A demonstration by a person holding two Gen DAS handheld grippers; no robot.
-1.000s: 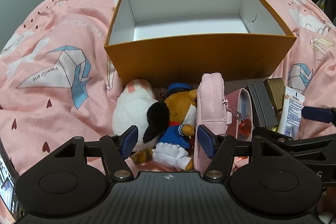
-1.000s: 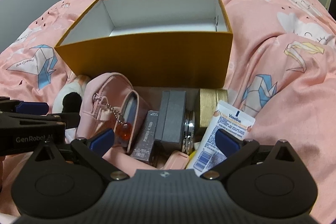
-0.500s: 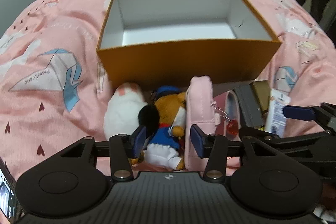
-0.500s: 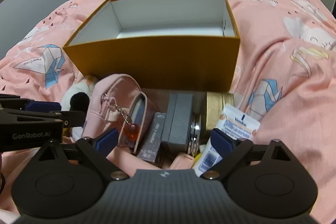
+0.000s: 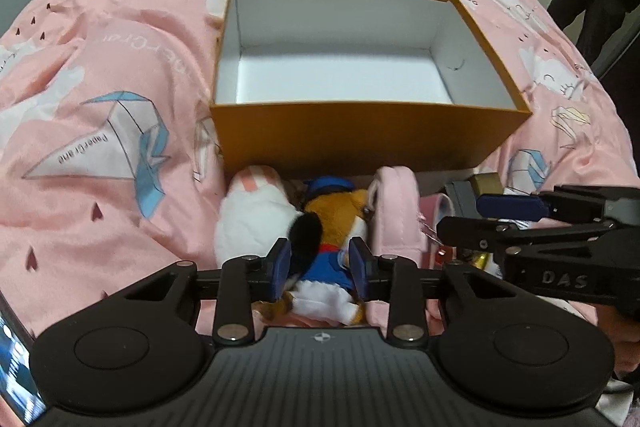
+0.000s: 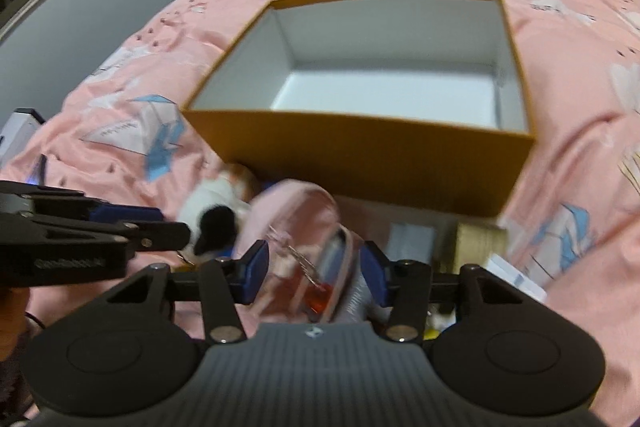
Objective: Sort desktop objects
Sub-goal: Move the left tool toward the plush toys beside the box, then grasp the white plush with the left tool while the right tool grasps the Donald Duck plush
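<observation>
Between closing left gripper (image 5: pixel 319 263) fingers (image 5: pixel 280 263): brown plush toy in blue outfit (image 5: pixel 328 247), pads at its sides, contact uncertain. Between closing right gripper (image 6: pixel 316 269) fingers (image 6: pixel 376 277): pink pouch (image 6: pixel 296 223) with red heart charm (image 6: pixel 318 301), grip unclear through blur. Beside: white plush with black ear (image 5: pixel 256 223), grey case (image 5: pixel 460 193), gold box (image 6: pixel 480 239). Beyond, blocking the way forward on the pink bedspread (image 5: pixel 100 87): open orange box (image 5: pixel 360 135).

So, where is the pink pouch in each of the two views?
Left wrist view: the pink pouch stands at centre right, beside the plush toy.
Right wrist view: the pouch is at lower centre, between the gripper's fingers.
Shared landmark: the orange box, open, just behind it.
</observation>
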